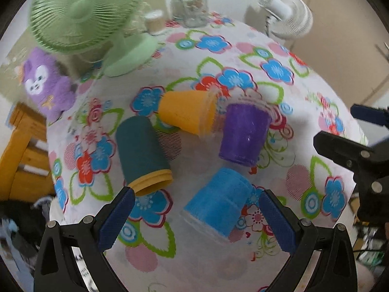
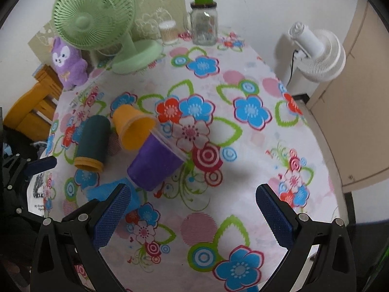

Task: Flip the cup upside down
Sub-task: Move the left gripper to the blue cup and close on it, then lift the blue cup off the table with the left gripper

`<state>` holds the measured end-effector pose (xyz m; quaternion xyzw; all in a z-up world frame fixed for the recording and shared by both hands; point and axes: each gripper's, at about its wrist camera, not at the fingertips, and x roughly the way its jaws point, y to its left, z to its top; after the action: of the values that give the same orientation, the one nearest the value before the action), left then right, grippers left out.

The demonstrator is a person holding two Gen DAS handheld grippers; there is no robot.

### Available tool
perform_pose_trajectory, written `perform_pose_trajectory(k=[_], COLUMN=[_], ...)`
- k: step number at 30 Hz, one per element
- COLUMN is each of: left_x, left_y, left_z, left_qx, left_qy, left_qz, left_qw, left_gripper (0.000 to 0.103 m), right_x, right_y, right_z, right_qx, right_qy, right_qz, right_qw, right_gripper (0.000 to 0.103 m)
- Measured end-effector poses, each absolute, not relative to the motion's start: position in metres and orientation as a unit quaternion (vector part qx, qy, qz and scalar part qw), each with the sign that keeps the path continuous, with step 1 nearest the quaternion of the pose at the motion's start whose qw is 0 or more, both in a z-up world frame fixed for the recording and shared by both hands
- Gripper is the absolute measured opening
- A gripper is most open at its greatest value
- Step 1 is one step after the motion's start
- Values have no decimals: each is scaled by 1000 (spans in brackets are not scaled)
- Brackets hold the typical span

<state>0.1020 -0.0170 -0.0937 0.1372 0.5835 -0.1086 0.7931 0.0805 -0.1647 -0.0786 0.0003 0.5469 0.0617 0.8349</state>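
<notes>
Several cups lie on their sides on the flowered tablecloth (image 1: pixel 218 56). A blue cup (image 1: pixel 218 206) lies just ahead of my left gripper (image 1: pixel 197 221), which is open and empty, the cup partly between its fingers. A dark green cup with a yellow rim (image 1: pixel 141 153), an orange cup (image 1: pixel 187 112) and a purple cup (image 1: pixel 243 136) lie beyond. My right gripper (image 2: pixel 193 215) is open and empty above the cloth, with the purple cup (image 2: pixel 153 163) ahead to its left and the blue cup (image 2: pixel 104 191) partly hidden behind its left finger.
A green desk fan (image 2: pixel 97 19), a purple plush toy (image 2: pixel 68 60), a glass jar with a green lid (image 2: pixel 203 24) and a small container (image 2: pixel 167 31) stand at the table's far edge. A white fan (image 2: pixel 318 53) stands beyond the right edge. A wooden chair (image 2: pixel 31 107) is at the left.
</notes>
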Motion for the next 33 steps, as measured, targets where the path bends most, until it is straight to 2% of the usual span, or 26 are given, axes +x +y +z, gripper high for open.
perform_pose_trajectory(k=[19,21,25,26,33], left_x=[108,109,108,108,93], left_y=[-29,-29,-30,-31,-32], left_z=[-174,-178,-180,-181,-170], left_qx=[196,202,185,184,155], left_qy=[625,624,625,627,627], left_qz=[-179,-171,-183,-181,-159], left_qw=[734,736,736,735,747], left_gripper=[102,92,83,77,77], right_x=[73,74,75,75,81], right_y=[-162,-161,-160,-160,-159], right_z=[-137,-140,-145,-145,-140], right_qx=[15,13,11,10,-6], right_qy=[602,606,611,612,613], right_qz=[24,23,26,27,54], right_qw=[798,795,791,790,788], right_gripper=[103,103,103,103,103])
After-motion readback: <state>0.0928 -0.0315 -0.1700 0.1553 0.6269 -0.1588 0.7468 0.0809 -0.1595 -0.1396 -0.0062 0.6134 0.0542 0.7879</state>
